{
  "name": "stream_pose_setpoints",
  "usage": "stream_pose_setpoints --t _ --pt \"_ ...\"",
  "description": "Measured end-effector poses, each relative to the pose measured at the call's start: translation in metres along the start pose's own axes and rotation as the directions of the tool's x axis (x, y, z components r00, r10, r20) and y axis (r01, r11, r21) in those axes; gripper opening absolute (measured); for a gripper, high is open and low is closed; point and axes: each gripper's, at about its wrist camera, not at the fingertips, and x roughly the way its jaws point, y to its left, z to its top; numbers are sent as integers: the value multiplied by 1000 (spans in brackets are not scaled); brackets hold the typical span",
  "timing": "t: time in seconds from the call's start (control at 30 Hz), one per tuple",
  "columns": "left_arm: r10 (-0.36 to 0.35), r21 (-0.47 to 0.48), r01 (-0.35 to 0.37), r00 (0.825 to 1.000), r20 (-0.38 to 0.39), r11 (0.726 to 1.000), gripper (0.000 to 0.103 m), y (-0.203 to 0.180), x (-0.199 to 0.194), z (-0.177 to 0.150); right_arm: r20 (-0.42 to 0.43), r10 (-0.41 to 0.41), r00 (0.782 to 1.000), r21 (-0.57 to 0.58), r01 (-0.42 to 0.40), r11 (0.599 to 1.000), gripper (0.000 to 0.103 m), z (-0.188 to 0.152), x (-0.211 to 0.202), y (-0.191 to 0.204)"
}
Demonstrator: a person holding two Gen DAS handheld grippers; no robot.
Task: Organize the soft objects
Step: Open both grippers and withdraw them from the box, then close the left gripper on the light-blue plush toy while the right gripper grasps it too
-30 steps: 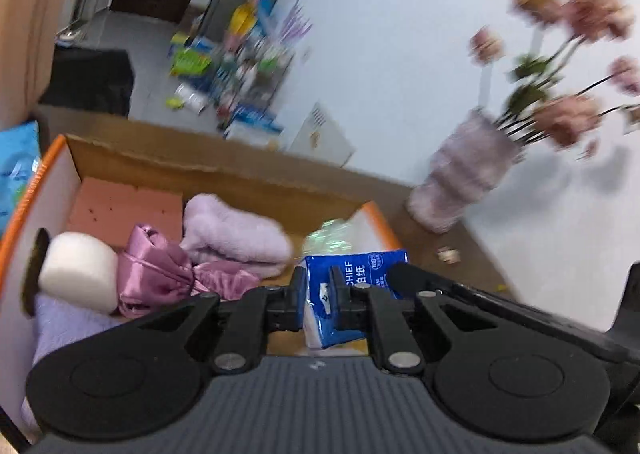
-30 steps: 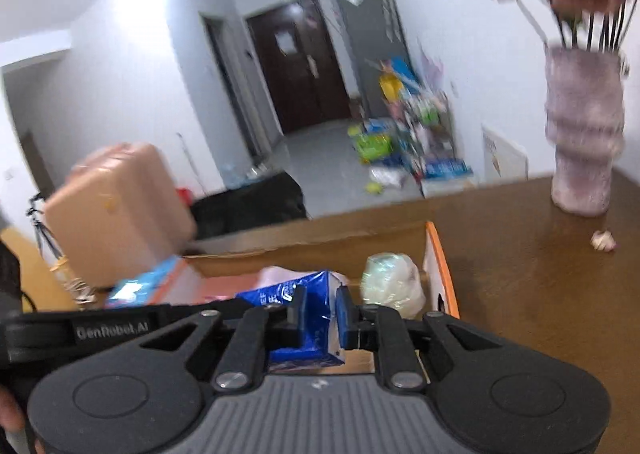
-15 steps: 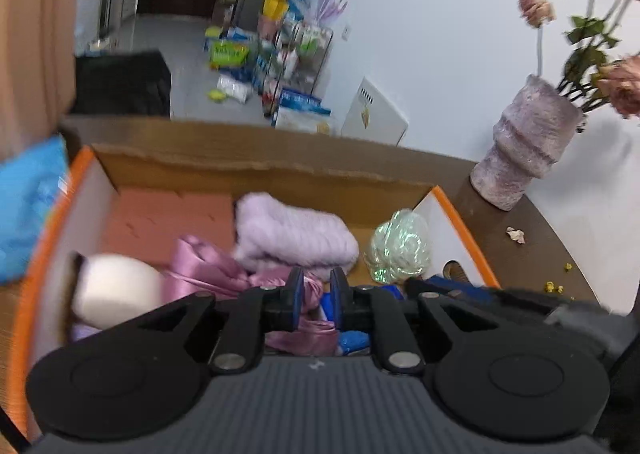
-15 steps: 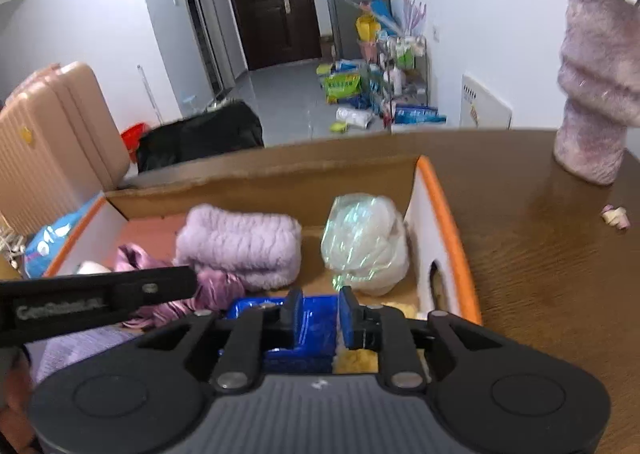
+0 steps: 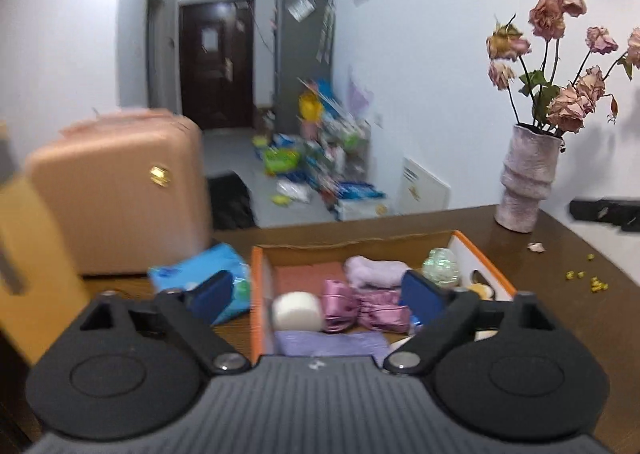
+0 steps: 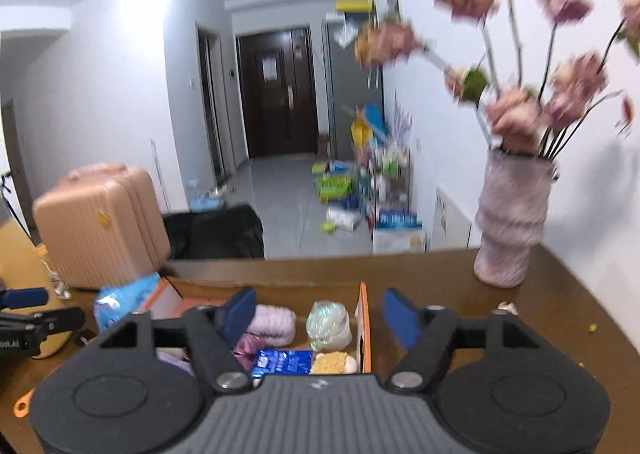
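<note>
Both grippers hung above the box [image 5: 486, 260], jaws opening, nothing between them: the left gripper [image 5: 320, 294] and the right gripper [image 6: 318, 314]. Only the right view showed the glossy blue tissue pack [image 6: 282, 362] lying flat in the box, long side left to right, beside a yellow sponge [image 6: 330, 362]. Only the left view showed a white foam roll [image 5: 297, 311] and a satin bow [image 5: 362, 306].

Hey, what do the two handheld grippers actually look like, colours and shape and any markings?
Both match. The left gripper and right gripper each have a grey ribbed body with a small pale mark at its front edge, two round black discs, angular black linkage arms with silver pivot screws, and blue pads on the fingertips. In the right wrist view, white lettering shows on the left gripper's side. No cables or sleeves visible.
</note>
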Motion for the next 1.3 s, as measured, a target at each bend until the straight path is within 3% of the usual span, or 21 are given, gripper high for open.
stream_pose_setpoints --t 0.2,0.47,0.67,0.73,0.87,1.0,1.3 --pt "13 18 -15 992 129 1000 103 2 -76 -28 87 20 996 -37 -17 999 86 -23 -69 18" --pt "14 -52 -3 976 218 999 103 0 -160 -106 183 44 982 -104 -26 994 94 -113 -148 52" --pt "59 -82 -45 984 166 996 103 -9 -200 -184 134 70 988 -133 -52 990 95 -197 -193 72" --pt "75 -77 -65 987 141 995 103 -12 -209 -205 109 60 992 -82 -51 995 96 -223 -203 76" --pt "79 -25 -77 992 101 997 103 -20 -206 -224 18 114 993 -16 -114 993 96 -248 -200 79" --pt "77 -31 -75 994 77 997 103 -19 -191 -227 24 62 998 -38 -61 997 96 -249 -193 83" --pt "74 -62 -73 997 6 995 103 -11 -142 -219 -14 56 998 40 -56 998 96 -234 -147 69"
